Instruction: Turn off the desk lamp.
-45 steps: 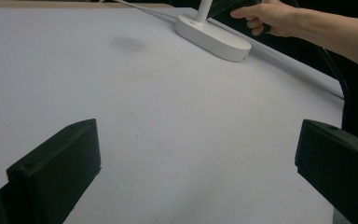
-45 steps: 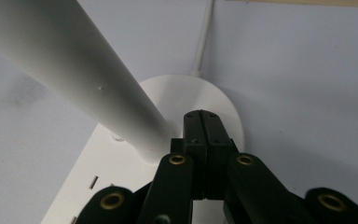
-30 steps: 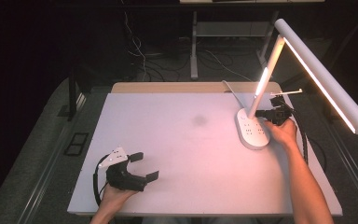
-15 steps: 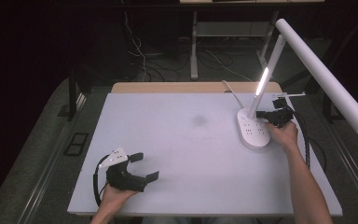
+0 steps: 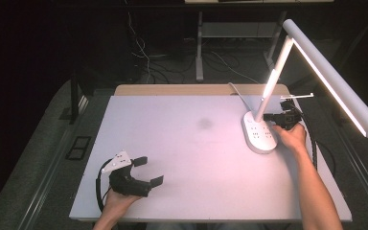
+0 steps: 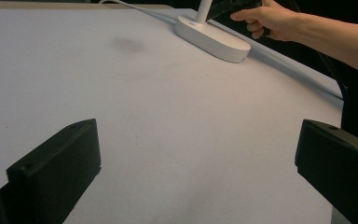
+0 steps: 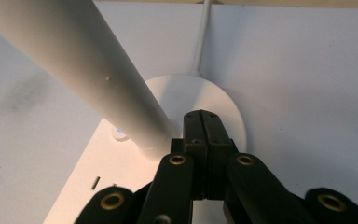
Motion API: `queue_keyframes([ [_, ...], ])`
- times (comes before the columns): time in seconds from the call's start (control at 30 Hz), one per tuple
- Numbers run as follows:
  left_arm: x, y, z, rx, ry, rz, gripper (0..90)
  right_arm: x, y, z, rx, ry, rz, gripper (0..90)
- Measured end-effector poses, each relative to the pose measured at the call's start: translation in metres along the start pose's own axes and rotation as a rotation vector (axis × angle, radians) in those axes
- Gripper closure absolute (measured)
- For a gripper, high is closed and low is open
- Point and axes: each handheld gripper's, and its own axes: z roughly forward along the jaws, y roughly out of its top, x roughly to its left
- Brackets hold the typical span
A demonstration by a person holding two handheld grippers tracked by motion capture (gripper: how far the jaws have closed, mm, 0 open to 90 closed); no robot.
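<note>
The white table carries a desk lamp near its far right corner, head unmoved since a moment ago. The right gripper, jaws pressed together, stays against the stem's foot. The left gripper remains spread by the near edge.

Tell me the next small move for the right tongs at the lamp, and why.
Probably press the closed tips down onto the lamp base beside the small lit button. The right tongs are shut with nothing between them, poised at the foot of the lamp stem, and the lamp is lit. The left tongs rest open, far away.
</note>
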Motion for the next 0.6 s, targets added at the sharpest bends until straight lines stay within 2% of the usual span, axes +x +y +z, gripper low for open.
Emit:
queue_keyframes([
  [0.1, -0.0001, -0.0001, -0.0001, -0.001, 0.0, 0.0, 0.0, 0.0, -0.0007, -0.0004, 0.0, 0.003, 0.005, 90.0],
  [0.17, -0.0002, -0.0001, 0.0, -0.001, 0.001, 0.001, 0.0, 0.0009, -0.0009, 0.0009, 0.002, -0.014, -0.018, 90.0],
  [0.3, -0.0007, 0.0001, 0.0, 0.0, -0.001, 0.003, 0.0, 0.0031, -0.0015, 0.0007, -0.001, -0.024, -0.027, 90.0],
  [0.6, 0.0006, 0.0003, -0.0001, -0.003, 0.002, -0.001, 0.0, 0.0045, 0.0006, 0.0007, -0.003, -0.022, -0.013, 90.0],
])
